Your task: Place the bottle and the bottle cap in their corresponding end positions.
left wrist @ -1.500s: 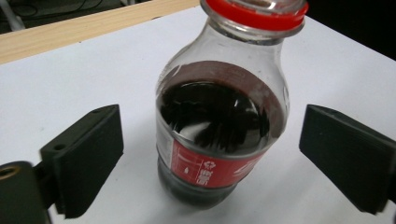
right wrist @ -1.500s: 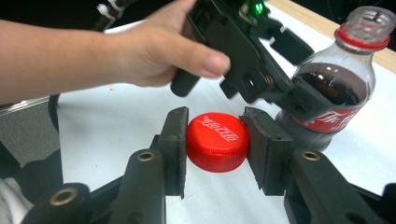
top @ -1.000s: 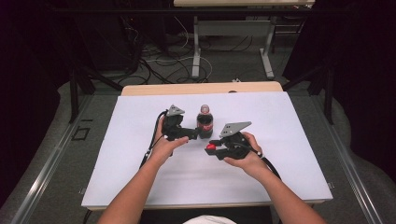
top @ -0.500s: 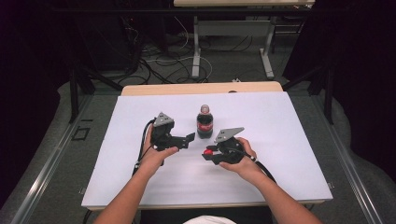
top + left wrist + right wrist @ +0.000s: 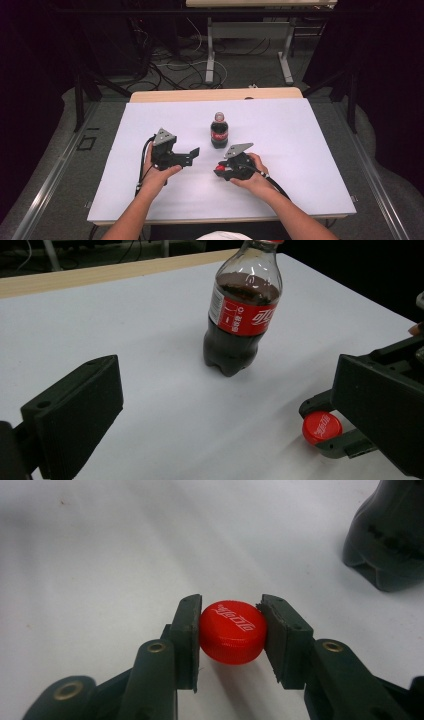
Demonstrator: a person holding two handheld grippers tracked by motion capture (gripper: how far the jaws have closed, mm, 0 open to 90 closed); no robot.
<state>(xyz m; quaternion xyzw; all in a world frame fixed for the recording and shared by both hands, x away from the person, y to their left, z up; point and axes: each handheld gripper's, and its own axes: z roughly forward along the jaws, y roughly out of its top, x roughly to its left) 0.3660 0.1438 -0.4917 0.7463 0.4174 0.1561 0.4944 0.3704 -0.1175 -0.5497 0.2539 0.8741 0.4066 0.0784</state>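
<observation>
My right gripper (image 5: 231, 632) pinches the red cap (image 5: 232, 632) mid-frame, left gripper (image 5: 192, 154) jaws wide open near the cola bottle (image 5: 219, 131).

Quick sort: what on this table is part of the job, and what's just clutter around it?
In play:
- cola bottle, upright on the white table, cap off
- red cap, pinched in the right tongs
- left tongs, open, holding nothing, beside the bottle

Just lying about:
- cables on the floor behind the table
- metal stand legs back there
</observation>
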